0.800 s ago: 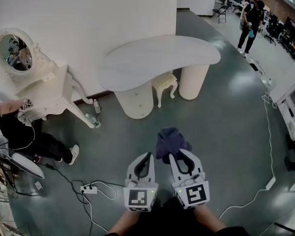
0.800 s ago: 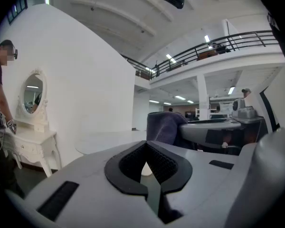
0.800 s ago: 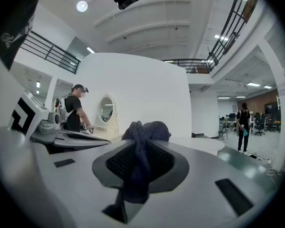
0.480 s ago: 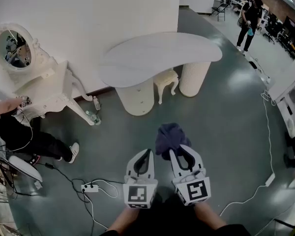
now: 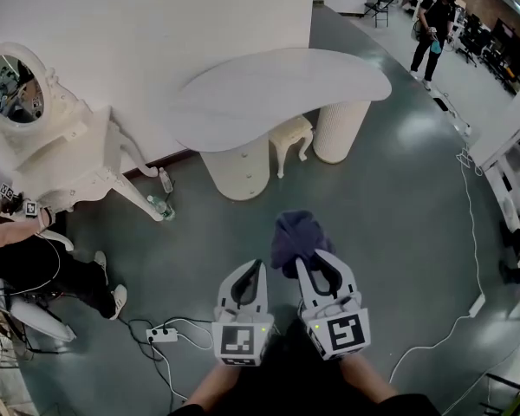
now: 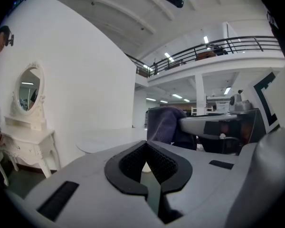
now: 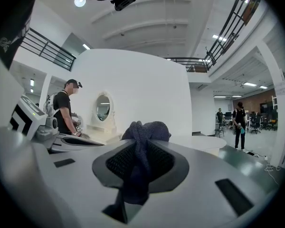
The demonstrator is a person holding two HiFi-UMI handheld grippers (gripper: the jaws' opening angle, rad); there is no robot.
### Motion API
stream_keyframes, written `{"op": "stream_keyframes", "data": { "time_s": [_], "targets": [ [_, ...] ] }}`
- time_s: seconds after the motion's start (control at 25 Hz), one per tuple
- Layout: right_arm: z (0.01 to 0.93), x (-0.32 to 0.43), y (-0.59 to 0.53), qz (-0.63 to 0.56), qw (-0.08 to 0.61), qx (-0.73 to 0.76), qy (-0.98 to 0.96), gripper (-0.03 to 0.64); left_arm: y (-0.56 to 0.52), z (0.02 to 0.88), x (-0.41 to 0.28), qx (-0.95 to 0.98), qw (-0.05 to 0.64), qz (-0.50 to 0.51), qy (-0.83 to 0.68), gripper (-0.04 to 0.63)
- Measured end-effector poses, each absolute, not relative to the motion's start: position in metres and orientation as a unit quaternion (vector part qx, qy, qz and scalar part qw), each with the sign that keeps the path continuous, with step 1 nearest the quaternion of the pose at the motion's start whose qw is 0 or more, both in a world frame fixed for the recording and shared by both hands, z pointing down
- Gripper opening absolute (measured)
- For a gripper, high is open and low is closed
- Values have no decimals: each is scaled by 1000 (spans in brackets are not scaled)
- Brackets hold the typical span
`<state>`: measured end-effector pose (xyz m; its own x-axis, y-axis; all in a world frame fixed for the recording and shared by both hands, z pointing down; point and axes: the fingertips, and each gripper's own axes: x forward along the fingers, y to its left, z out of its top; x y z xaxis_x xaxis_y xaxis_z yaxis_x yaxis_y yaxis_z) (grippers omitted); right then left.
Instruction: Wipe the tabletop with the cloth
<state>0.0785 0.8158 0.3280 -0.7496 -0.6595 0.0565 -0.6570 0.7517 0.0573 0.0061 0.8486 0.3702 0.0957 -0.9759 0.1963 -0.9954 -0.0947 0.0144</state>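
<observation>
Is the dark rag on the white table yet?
No, the cloth hangs pinched in the right gripper, out over the floor, short of the white table.

To my left a white carved dressing table (image 5: 74, 159) stands against the white wall (image 5: 156, 24), its oval mirror (image 5: 9, 87) set in an ornate frame. By its curved front leg there are two plastic bottles (image 5: 164, 181) on the grey-green floor (image 5: 399, 206). A person in dark clothes (image 5: 30, 263) sits low beside the dressing table, one white shoe (image 5: 116, 300) pointing my way. A white power strip (image 5: 163, 334) lies near my feet, with cords running off it. Ahead stands a small white stool (image 5: 291, 137) with curved legs. A white cable (image 5: 475, 258) trails along the floor at my right. Far off, a person in black (image 5: 429, 22) stands near desks and chairs. A railed balcony (image 6: 213, 50) runs overhead.
</observation>
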Motion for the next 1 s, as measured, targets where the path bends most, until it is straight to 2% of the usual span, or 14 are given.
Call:
{"op": "stream_keyframes", "data": {
  "time_s": [0.24, 0.52, 1.0],
  "targets": [
    [342, 64, 764, 0, 41, 349, -936, 63, 800, 385, -12, 729, 81, 76, -675, 3],
    [339, 9, 663, -11, 32, 297, -954, 63, 707, 390, -65, 697, 93, 89, -706, 3],
    [372, -72, 539, 0, 107, 192, -975, 63, 605, 417, -144, 618, 145, 110, -765, 3]
  ]
}}
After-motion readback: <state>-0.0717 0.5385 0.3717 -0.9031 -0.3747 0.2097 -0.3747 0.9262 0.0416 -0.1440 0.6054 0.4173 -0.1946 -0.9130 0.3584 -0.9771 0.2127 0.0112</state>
